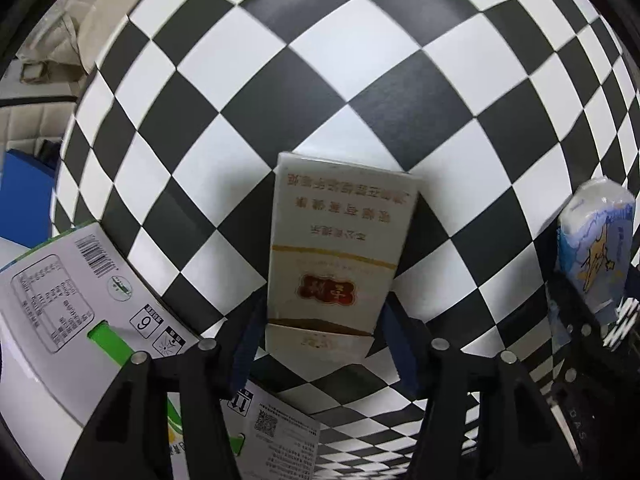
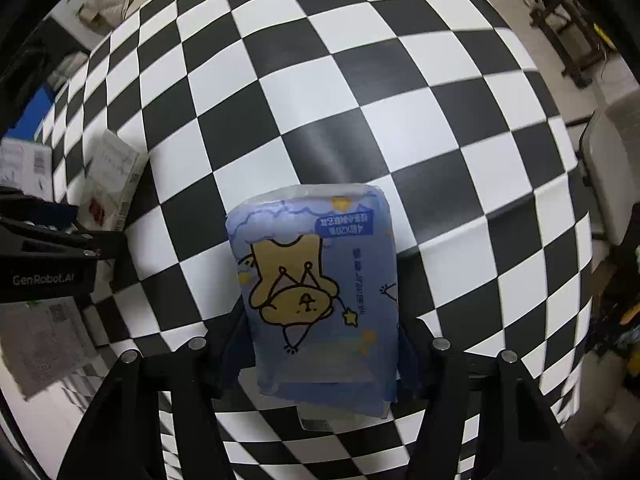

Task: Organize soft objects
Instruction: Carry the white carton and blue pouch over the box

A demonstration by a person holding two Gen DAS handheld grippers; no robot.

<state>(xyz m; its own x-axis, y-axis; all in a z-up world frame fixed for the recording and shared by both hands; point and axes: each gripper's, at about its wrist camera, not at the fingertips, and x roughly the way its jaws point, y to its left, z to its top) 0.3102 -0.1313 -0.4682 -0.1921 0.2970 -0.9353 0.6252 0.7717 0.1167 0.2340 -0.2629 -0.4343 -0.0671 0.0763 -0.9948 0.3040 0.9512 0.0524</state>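
Between the blue pads of the right gripper point(image 2: 320, 356), over the black-and-white checkered table point(image 2: 360, 92), sits a blue tissue pack point(image 2: 320, 292) printed with a yellow cartoon bear, both pads pressed against its sides, the jaws partly closed and pointing down at the tabletop. The left gripper point(image 1: 320, 344) likewise grips the lower end of a cream carton point(image 1: 340, 248) with gold bands and a red emblem, its pads touching both long sides. Just left of that carton lies a white box point(image 1: 60, 300) with green tabs and a barcode, and cream cushions point(image 1: 60, 40) sit beyond the table's far left edge.
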